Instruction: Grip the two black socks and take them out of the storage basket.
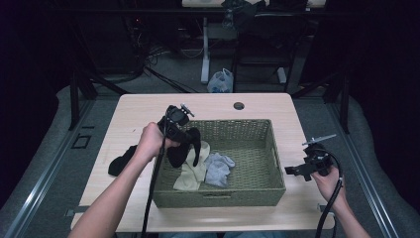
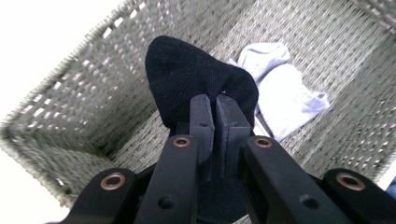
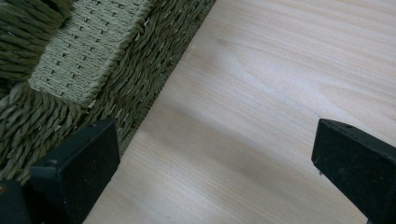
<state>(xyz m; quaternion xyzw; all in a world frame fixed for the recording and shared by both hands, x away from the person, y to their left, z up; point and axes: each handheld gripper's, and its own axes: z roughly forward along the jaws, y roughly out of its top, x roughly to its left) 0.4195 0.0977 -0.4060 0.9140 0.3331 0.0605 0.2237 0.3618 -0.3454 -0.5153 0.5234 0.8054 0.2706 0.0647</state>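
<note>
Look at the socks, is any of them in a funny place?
Yes. One black sock lies on the table left of the basket, while the cream sock and grey sock lie inside. The left gripper holds another black sock over the basket.

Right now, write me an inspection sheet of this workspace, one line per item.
Surface: light wood table with a round grommet hole near its far edge.
Job's things: woven basket holding a cream sock and a pale blue-grey sock; one black sock hangs over the basket; another black sock lies on the table left of it.
Clutter: nothing seen.
Grippers: left gripper shut on the hanging black sock; right gripper open over bare table beside the basket.
Cables: one black cable trails from the left gripper, another from the right.
Surroundings: dark room, desk legs, a white plastic bag on the floor.
</note>
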